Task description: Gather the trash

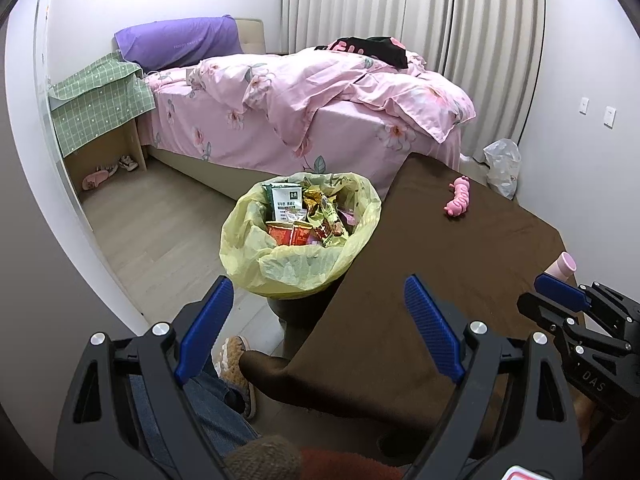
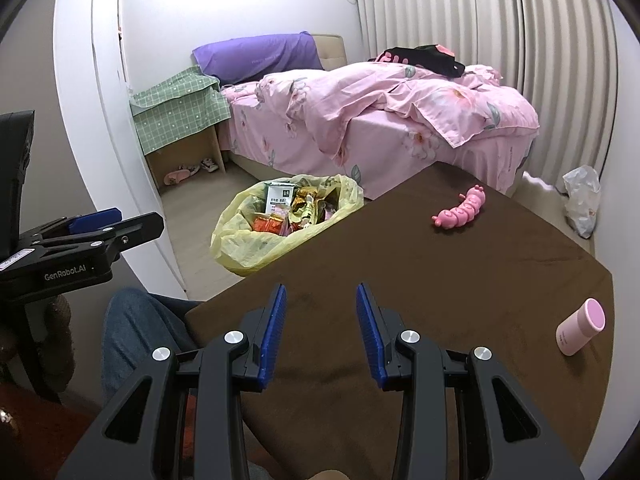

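A bin lined with a yellow bag [image 1: 300, 264] [image 2: 240, 240] stands on the floor at the table's left edge, filled with several snack wrappers [image 1: 304, 216] [image 2: 288, 212]. My left gripper [image 1: 320, 292] hangs open over the table's near left corner, nothing between its blue pads. Over the brown table [image 1: 460, 260] [image 2: 440, 264], my right gripper [image 2: 322, 296] is partly open and holds nothing. On the table lie a pink caterpillar toy [image 1: 459, 196] [image 2: 460, 210] and a pink bottle [image 1: 562, 264] [image 2: 580, 326] on its side.
A bed with pink floral bedding [image 1: 320, 96] [image 2: 380, 104] fills the back. A green-cloth nightstand [image 1: 100, 108] stands to its left, with shoes [image 1: 108, 170] beneath. A clear plastic bag [image 1: 502, 166] [image 2: 582, 200] lies by the right wall. The person's jeans-clad leg [image 2: 132, 336] and slipper [image 1: 236, 372] are below the table edge.
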Demonstrator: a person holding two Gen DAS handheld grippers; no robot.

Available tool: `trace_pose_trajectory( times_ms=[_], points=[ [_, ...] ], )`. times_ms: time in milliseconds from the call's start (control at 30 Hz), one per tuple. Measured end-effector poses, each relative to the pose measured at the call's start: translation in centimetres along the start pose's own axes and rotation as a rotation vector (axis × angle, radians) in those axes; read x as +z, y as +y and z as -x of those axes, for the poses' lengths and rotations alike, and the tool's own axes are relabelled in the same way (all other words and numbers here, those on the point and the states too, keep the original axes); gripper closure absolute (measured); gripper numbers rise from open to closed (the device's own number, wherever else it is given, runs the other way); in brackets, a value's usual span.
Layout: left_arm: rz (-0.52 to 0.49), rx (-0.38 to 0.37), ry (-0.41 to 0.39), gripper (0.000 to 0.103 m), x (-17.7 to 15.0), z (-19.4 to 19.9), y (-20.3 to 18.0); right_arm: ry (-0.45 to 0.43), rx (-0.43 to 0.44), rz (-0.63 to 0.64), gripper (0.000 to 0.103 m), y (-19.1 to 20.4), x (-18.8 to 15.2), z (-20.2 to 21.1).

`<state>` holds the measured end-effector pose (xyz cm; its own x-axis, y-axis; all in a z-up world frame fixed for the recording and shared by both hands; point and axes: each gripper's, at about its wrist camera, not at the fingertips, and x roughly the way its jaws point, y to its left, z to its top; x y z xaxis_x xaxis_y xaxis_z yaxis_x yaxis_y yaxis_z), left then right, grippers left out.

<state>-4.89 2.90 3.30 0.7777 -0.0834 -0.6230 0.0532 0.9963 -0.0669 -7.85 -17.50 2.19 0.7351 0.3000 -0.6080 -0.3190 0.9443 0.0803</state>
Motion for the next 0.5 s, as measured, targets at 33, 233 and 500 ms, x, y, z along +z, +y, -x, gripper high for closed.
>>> trace_pose_trajectory(
  times_ms=[33, 233, 500],
  points=[
    [-0.001, -0.002, 0.001, 0.020, 0.02, -0.07, 0.00, 0.001, -0.001, 0.000, 0.068, 0.02, 0.00, 0.01],
    [-0.005, -0.003, 0.002, 0.020, 0.07, -0.02, -0.10, 0.003, -0.001, -0.003, 0.068, 0.02, 0.06, 0.03],
    [-0.012, -0.010, 0.011, 0.020, -0.03, -0.04, -0.09, 0.003, 0.002, -0.009, 0.068, -0.14, -0.08, 0.09]
  ],
)
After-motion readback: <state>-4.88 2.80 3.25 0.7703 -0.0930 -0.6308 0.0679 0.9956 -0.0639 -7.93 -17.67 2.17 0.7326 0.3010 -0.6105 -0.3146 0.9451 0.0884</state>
